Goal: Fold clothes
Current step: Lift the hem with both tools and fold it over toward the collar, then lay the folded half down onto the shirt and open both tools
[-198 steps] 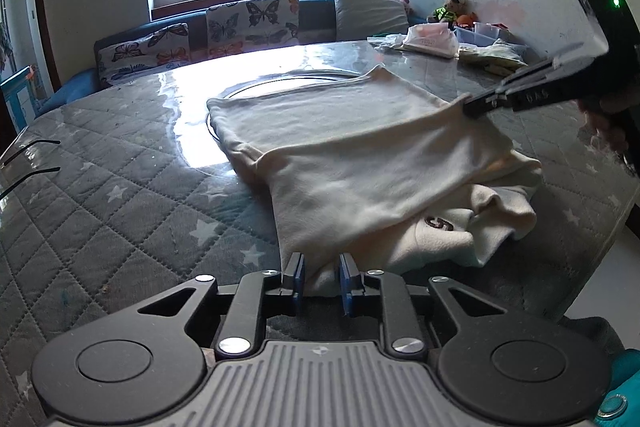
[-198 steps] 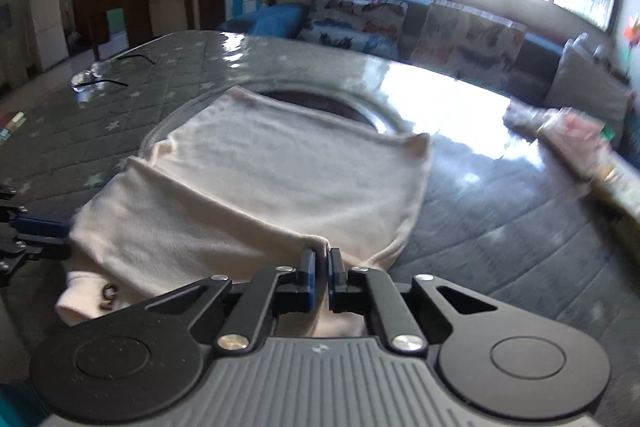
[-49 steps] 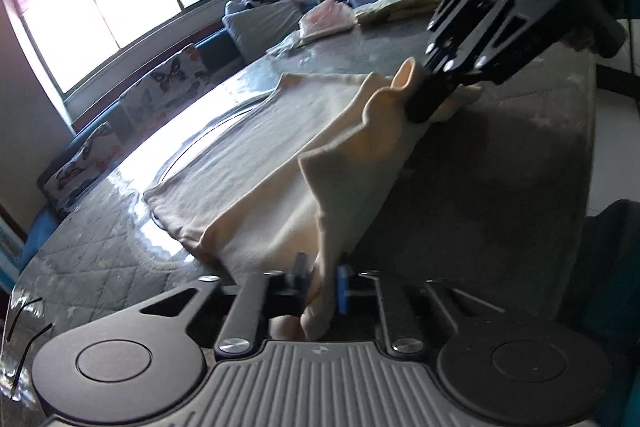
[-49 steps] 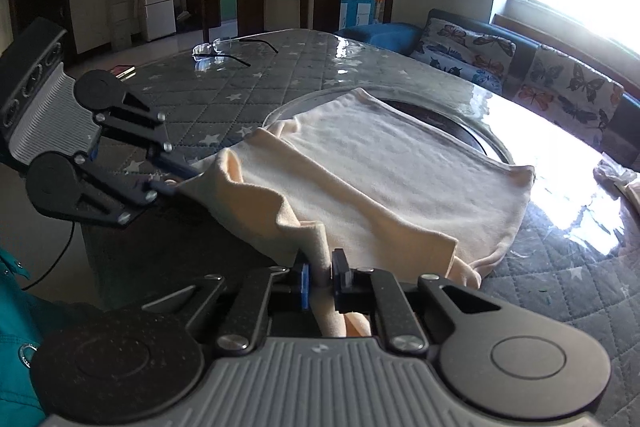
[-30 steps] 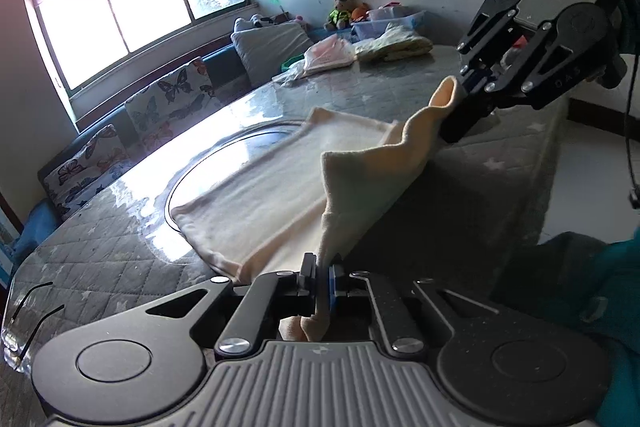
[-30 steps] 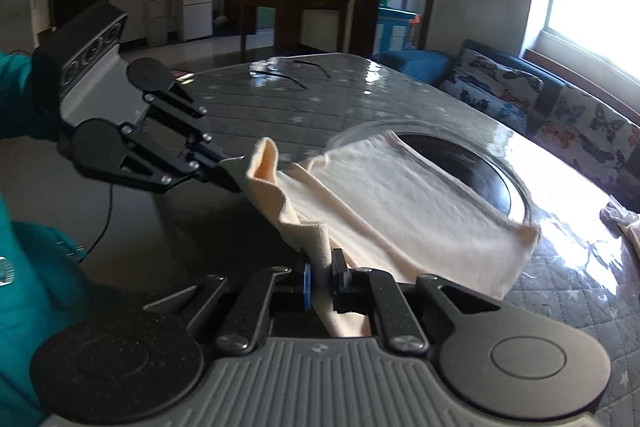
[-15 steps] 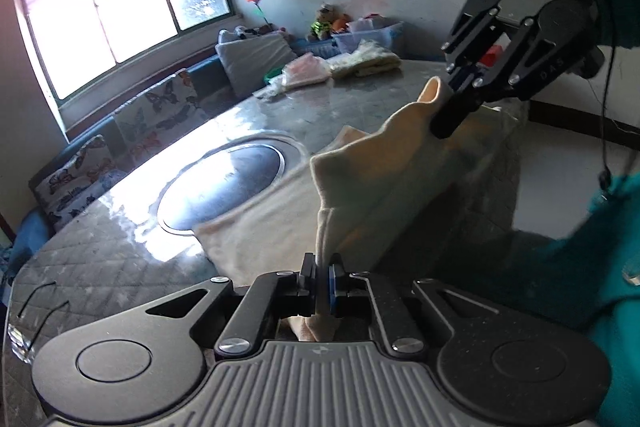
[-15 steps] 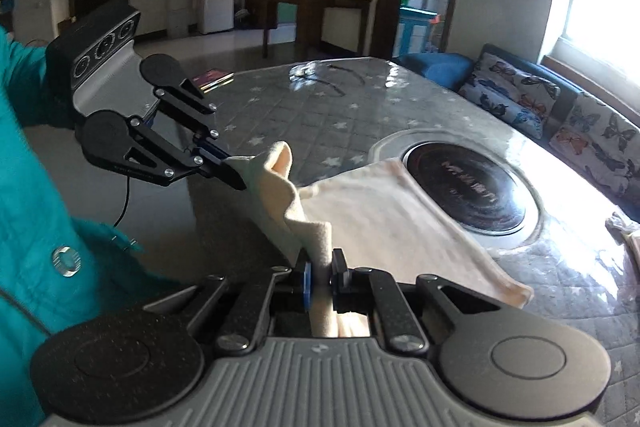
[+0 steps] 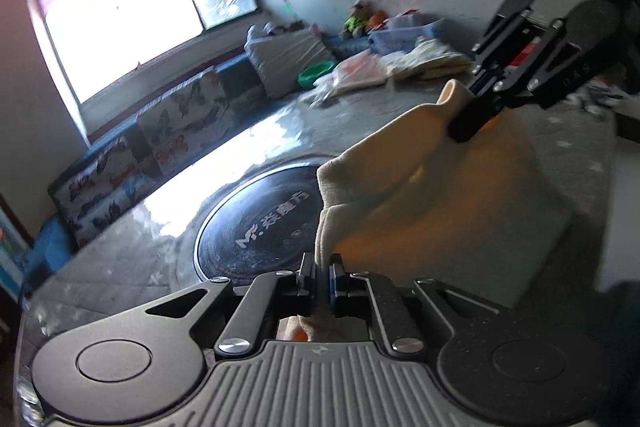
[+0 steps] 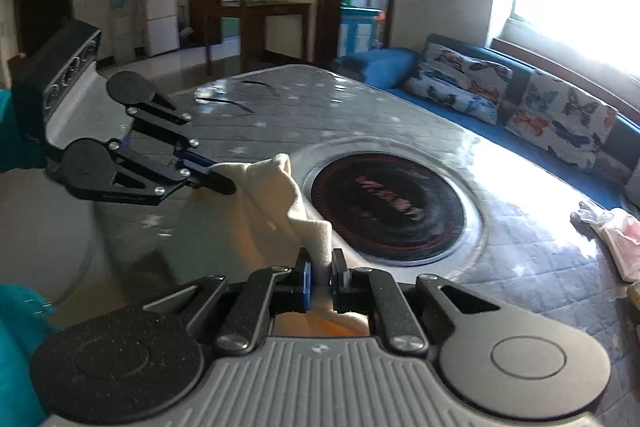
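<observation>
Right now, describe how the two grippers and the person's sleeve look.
Both the left gripper and the right gripper are matte black linkages with silver screws, round disc pivots and a ribbed grey body. Blue pads line the black fingers. The right one carries a green light. The sleeve is teal.

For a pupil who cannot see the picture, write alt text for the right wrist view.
The right tool and left tool each pinch the cream garment, holding it up between them at the near edge of a quilted grey table. A round black cooktop lies uncovered beyond.
</observation>
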Action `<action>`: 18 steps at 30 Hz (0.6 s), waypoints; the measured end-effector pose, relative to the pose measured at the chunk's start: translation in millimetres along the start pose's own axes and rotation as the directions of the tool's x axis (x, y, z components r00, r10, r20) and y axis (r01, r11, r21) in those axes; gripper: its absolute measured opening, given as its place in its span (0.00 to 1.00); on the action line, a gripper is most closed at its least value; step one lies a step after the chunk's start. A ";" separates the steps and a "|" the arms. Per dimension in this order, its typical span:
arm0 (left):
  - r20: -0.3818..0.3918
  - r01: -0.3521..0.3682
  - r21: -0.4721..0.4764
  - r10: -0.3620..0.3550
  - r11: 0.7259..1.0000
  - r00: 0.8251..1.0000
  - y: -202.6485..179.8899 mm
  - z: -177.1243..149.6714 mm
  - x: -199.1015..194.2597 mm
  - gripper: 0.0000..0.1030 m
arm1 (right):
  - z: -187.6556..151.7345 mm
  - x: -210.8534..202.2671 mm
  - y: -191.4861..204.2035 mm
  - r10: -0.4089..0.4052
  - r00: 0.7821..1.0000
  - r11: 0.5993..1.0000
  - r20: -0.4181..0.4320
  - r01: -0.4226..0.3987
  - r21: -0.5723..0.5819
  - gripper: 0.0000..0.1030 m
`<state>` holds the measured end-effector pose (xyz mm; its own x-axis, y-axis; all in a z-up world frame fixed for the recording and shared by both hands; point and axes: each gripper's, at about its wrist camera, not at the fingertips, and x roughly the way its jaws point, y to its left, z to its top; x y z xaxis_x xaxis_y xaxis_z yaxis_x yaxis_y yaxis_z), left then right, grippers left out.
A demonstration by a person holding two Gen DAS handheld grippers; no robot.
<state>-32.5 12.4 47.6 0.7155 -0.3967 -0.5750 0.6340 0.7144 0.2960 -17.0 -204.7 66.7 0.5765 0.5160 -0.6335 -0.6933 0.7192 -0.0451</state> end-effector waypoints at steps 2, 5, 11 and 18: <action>-0.035 -0.023 -0.029 0.022 0.999 0.999 5.1 -0.1 23.5 0.07 | -3.2 21.8 -13.6 -0.011 1.000 0.999 -0.018 0.012 0.035 0.08; -0.089 -0.035 -0.069 0.029 0.997 0.996 11.0 -1.6 55.3 0.10 | -11.9 53.3 -29.2 -0.027 0.998 0.995 -0.052 0.031 0.090 0.08; -0.129 -0.056 -0.102 0.043 0.993 0.991 17.4 -10.8 76.4 0.26 | -36.5 91.4 -50.3 -0.078 0.992 0.970 -0.102 0.099 0.220 0.18; -0.138 -0.109 -0.151 0.088 0.982 0.987 29.8 -12.8 76.3 0.30 | -38.6 83.0 -54.9 -0.147 0.985 0.946 -0.084 0.165 0.279 0.21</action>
<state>37.3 10.8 2.8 0.7213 -0.2489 -0.6463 0.5006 0.8323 0.2382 52.3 -219.4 -13.2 0.6338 0.3633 -0.6829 -0.4402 0.8953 0.0677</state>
